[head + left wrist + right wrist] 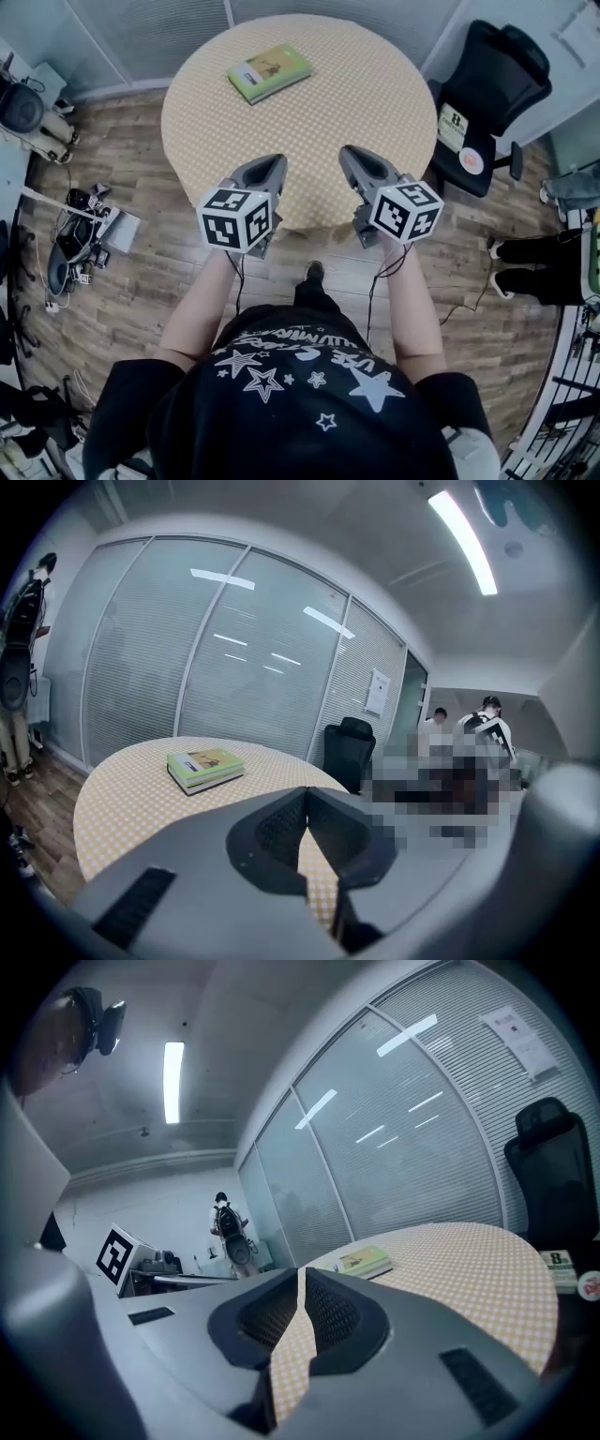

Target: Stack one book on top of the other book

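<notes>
1. Books [269,72]: on the far side of the round tabletop [375,103]. A green-covered one lies on another, edges roughly flush. The stack looks made.
2. Left claw [275,164] and right claw [349,155]: both pressed together with nothing between the jaws. They sit at the near rim, well apart from the books.
3. Risk: reaching back in with closed claws could nudge the top cover askew or slide the pair. Judged low as things lie.
4. Around: a black office chair [492,98] right of the tabletop, cable clutter [80,239] on the floor at left. Nothing lies between claws and books.
</notes>
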`<state>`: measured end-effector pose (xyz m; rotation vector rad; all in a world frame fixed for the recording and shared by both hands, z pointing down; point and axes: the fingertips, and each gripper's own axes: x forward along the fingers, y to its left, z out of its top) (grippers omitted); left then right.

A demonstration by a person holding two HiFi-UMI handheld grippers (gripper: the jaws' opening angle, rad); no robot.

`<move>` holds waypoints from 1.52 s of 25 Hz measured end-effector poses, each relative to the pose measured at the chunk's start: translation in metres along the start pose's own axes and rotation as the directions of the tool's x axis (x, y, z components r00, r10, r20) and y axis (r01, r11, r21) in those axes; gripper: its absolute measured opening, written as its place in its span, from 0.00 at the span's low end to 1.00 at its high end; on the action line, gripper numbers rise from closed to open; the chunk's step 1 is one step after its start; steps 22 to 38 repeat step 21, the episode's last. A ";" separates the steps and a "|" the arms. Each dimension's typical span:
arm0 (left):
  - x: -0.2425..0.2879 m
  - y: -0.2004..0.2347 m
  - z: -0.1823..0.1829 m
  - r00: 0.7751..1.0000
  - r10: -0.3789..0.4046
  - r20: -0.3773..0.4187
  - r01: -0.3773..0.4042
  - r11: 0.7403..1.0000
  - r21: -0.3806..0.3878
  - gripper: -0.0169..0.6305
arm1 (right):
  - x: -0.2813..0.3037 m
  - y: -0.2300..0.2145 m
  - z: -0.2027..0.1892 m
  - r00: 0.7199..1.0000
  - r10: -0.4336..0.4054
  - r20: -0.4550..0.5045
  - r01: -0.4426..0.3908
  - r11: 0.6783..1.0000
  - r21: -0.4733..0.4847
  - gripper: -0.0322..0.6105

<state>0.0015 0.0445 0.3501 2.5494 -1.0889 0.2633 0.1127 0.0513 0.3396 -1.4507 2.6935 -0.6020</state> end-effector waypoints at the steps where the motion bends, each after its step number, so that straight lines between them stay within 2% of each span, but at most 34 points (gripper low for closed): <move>1: -0.006 -0.003 0.000 1.000 -0.009 0.003 0.009 1.000 0.005 0.04 | -0.005 0.007 -0.001 1.000 -0.008 0.006 0.008 1.000 -0.002 0.11; 13: -0.094 -0.037 -0.025 0.993 -0.113 0.019 0.112 0.992 0.056 0.04 | -0.068 0.090 -0.032 0.994 -0.092 0.051 0.093 0.996 -0.013 0.11; 21: -0.135 -0.042 -0.050 0.990 -0.144 -0.003 0.144 0.988 0.056 0.04 | -0.087 0.129 -0.057 0.990 -0.129 0.054 0.129 0.992 0.006 0.11; 38: -0.135 -0.042 -0.050 0.990 -0.144 -0.003 0.144 0.988 0.056 0.04 | -0.087 0.129 -0.057 0.990 -0.129 0.054 0.129 0.992 0.006 0.11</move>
